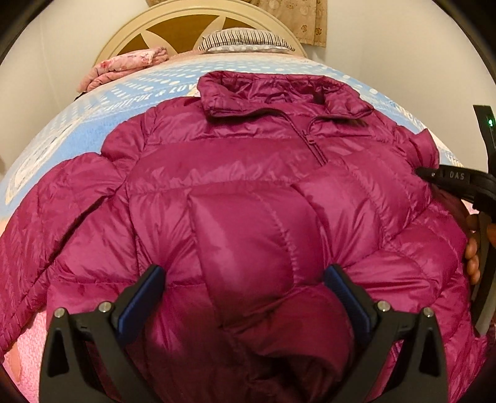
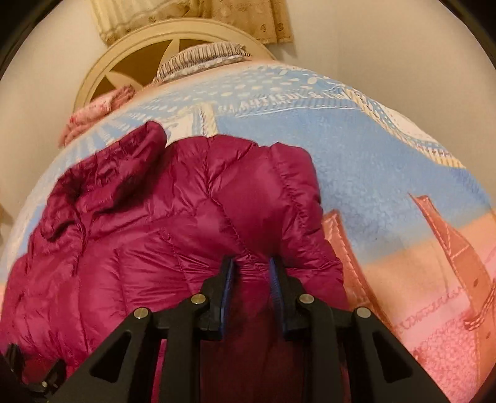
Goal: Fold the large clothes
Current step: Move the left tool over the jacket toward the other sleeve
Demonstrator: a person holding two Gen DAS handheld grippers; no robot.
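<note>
The left gripper (image 1: pixel 245 282) has its fingers (image 1: pixel 141 297) spread wide apart, straddling a puffy fold of the magenta down jacket (image 1: pixel 235 173) near its lower middle without pinching it; I judge it is poised to take hold or has just let go, which one cannot be told. The jacket lies front-up on the blue and pink blanket (image 2: pixel 387 148), collar (image 1: pixel 279 93) toward the headboard (image 1: pixel 198 21), zipper partly open, one sleeve folded across the chest.

At the jacket's right edge, the right gripper (image 2: pixel 250 272) has its fingers (image 2: pixel 276 279) nearly together, clamped on a bunched ridge of quilted fabric. That grip looks meant to lift this side over toward the jacket's middle.

No containers are in view; beyond the collar lie a striped pillow (image 1: pixel 245 38) and folded pink bedding (image 1: pixel 124 66).
</note>
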